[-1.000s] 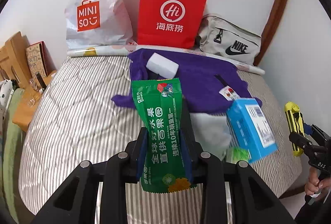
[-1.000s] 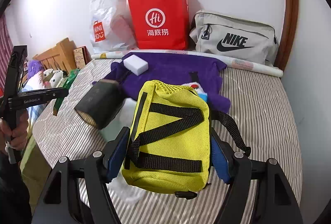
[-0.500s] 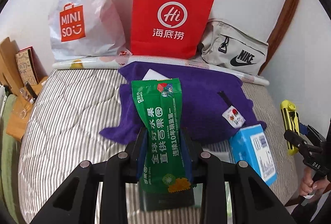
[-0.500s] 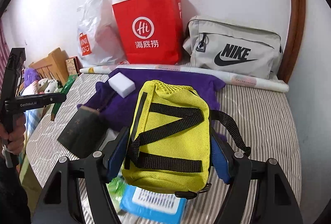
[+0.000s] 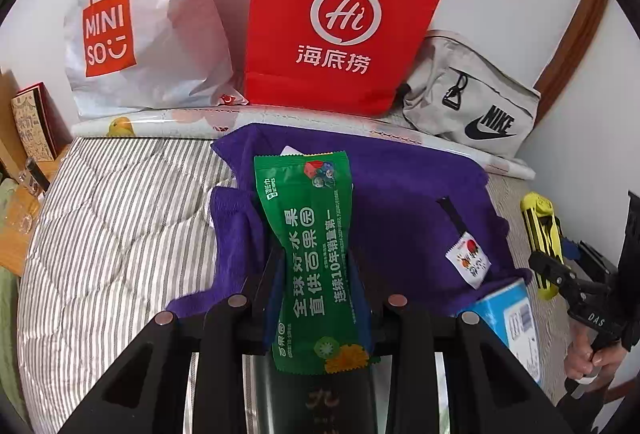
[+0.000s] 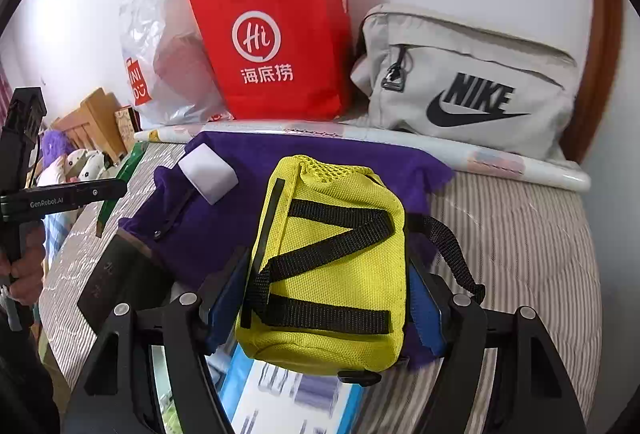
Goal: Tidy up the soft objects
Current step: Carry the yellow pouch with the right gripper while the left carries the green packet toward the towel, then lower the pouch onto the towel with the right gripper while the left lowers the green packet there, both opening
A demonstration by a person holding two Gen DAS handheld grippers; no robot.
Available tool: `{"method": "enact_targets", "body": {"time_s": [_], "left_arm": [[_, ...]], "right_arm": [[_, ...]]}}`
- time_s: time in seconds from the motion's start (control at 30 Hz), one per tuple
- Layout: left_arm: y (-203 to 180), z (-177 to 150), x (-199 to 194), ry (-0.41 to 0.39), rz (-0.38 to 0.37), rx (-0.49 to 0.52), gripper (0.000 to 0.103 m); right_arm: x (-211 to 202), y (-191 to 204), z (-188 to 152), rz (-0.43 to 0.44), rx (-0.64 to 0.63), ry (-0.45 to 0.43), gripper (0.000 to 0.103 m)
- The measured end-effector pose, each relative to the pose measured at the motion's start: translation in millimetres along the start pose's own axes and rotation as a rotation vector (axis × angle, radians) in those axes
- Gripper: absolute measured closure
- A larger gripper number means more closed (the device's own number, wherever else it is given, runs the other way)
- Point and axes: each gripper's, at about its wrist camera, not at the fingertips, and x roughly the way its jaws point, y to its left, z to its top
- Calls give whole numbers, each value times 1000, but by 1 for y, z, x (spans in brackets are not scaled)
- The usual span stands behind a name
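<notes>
Yellow pouch (image 6: pixel 328 274) above purple cloth's (image 6: pixel 304 161) edge

My left tool (image 5: pixel 316 298) is closed, its blue-padded fingers (image 5: pixel 272 302) clamped from both sides on the lower half of a green snack packet (image 5: pixel 310 250) that stands upright between them. My right tool (image 6: pixel 328 310) is likewise closed, its blue pads (image 6: pixel 224 298) pressed against the two flanks of a yellow pouch (image 6: pixel 332 266) held upright. In each wrist view, the opposite hand (image 5: pixel 592 366) appears at the frame edge, gripping its black handle.
</notes>
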Motion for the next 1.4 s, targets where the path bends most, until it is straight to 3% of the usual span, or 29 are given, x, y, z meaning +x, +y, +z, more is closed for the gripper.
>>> {"method": "enact_targets", "body": {"time_s": [0.17, 0.5, 1.1, 1.2, 1.3, 1.4], "left_arm": [[-1, 9, 13, 5, -5, -3, 74], [-2, 20, 51, 54, -9, 6, 73], [-16, 20, 79, 122, -4, 58, 71], [-14, 21, 80, 133, -20, 43, 65], [-11, 22, 76, 122, -74, 22, 43], [-10, 22, 71, 101, -44, 24, 42]], "right_arm": [[24, -2, 16, -9, -30, 32, 31], [67, -8, 15, 11, -32, 125, 31], [89, -9, 10, 10, -52, 190, 30], [91, -7, 11, 7, -64, 198, 28], [87, -4, 12, -20, -84, 181, 17], [82, -3, 14, -20, -86, 170, 14]]}}
